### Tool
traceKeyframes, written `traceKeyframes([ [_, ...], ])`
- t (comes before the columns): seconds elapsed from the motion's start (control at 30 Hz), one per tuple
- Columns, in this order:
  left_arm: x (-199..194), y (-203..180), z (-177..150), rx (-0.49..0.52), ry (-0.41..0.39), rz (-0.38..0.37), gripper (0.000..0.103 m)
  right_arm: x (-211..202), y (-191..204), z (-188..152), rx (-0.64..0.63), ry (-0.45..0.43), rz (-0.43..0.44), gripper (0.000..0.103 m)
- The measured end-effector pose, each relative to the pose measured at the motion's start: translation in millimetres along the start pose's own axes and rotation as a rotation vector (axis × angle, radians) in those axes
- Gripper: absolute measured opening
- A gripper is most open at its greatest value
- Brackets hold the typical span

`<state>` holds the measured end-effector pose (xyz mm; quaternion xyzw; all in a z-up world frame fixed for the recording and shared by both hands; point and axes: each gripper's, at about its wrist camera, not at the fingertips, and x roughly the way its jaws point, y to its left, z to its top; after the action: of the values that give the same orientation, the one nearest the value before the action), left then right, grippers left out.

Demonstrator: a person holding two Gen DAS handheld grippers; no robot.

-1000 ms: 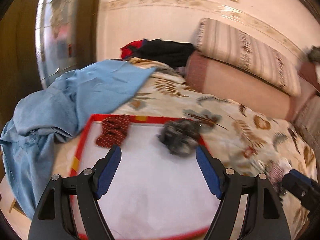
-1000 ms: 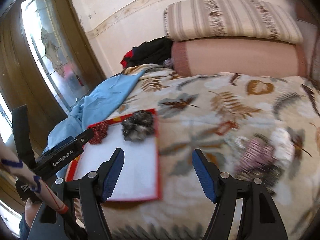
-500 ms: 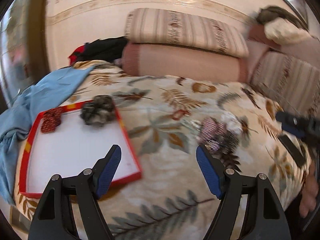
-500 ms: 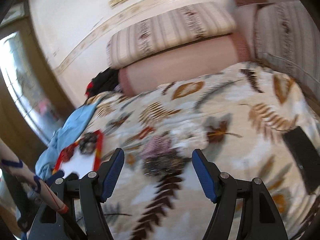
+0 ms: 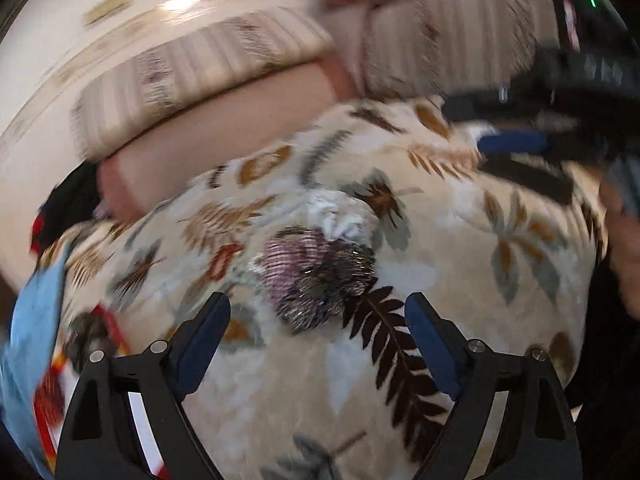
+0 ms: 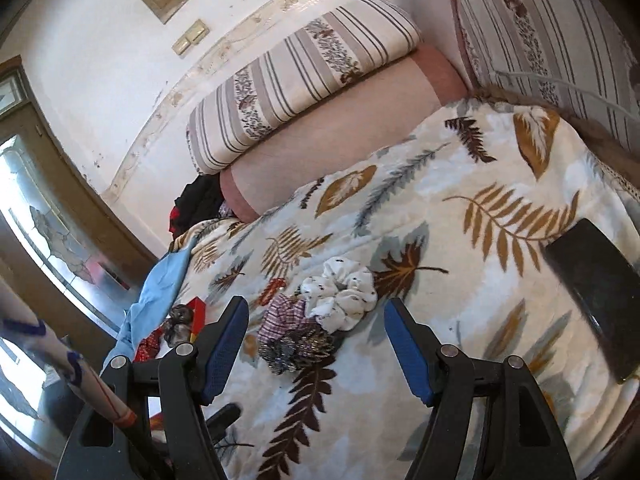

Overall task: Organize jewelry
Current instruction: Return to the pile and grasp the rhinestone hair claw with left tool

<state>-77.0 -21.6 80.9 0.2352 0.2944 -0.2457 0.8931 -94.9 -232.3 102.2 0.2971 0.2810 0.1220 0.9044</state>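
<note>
Three scrunchies lie in a clump on the leaf-print bedspread: a white one, a pink checked one and a dark glittery one. In the blurred left wrist view the same clump shows as white, pink and dark glittery. My left gripper hangs just short of it, its jaws opening, nothing between them. My right gripper is open around the clump without pressing on it. A red-rimmed tray at the left holds a grey scrunchie and a red one.
Striped and pink bolsters line the wall behind the bed. A blue cloth lies by the tray, dark clothes beyond it. A black flat object rests on the bedspread at the right. A person's hand shows at the right.
Both grippers swung right from the red-rimmed tray to the scrunchie clump, rolling as they went. The left jaws stand wider than before. The clump now sits close in front of both.
</note>
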Motion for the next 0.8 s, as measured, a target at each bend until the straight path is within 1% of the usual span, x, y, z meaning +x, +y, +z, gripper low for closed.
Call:
traceKeyframes([
  [0.03,9.5,0.3,2.4,0.026,0.018,-0.001,0.088,-0.1,-4.6,0.5,0.017,0.004,0.011,0.075],
  [0.1,24.6,4.2,5.2,0.066,0.042,-0.034,0.088,0.3,-12.2,1.7,0.05,0.008,0.023,0.075],
  [0.17,38.2,8.5,8.1,0.095,0.056,-0.037,0.088,1.0,-19.2,3.1,0.084,0.012,0.031,0.075],
  [0.23,48.7,11.2,11.0,0.115,0.081,-0.082,0.088,3.3,-21.6,4.5,0.1,0.025,0.044,0.075],
  [0.3,58.9,8.1,13.8,0.165,0.107,-0.099,0.088,4.8,-22.2,3.6,0.105,0.033,0.047,0.075],
  [0.4,71.3,3.2,15.2,0.226,0.133,-0.095,0.088,6.7,-21.5,4.0,0.103,0.04,0.052,0.075],
  [0.5,84.1,1.8,18.1,0.234,0.146,-0.095,0.088,8.6,-23.1,3.7,0.11,0.045,0.053,0.075],
  [0.57,89.6,1.9,18.8,0.209,0.151,-0.122,0.087,10.4,-24.9,3.3,0.113,0.048,0.046,0.075],
  [0.6,91.8,1.8,18.8,0.201,0.153,-0.123,0.077,10.8,-26.0,3.2,0.117,0.049,0.044,0.075],
  [0.63,93.2,1.3,18.1,0.188,0.158,-0.132,0.061,11.9,-26.9,3.1,0.12,0.051,0.043,0.075],
  [0.67,92.9,1.1,17.9,0.177,0.157,-0.141,0.055,12.9,-27.3,3.0,0.121,0.054,0.04,0.075],
  [0.73,92.7,-0.2,15.8,0.147,0.156,-0.124,0.048,14.6,-28.2,2.7,0.123,0.057,0.031,0.075],
  [0.77,90.6,-0.8,14.6,0.133,0.148,-0.118,0.047,15.5,-28.9,2.6,0.127,0.058,0.031,0.075],
  [0.8,88.8,-0.6,14.0,0.118,0.14,-0.116,0.044,16.3,-29.2,2.4,0.127,0.06,0.03,0.075],
])
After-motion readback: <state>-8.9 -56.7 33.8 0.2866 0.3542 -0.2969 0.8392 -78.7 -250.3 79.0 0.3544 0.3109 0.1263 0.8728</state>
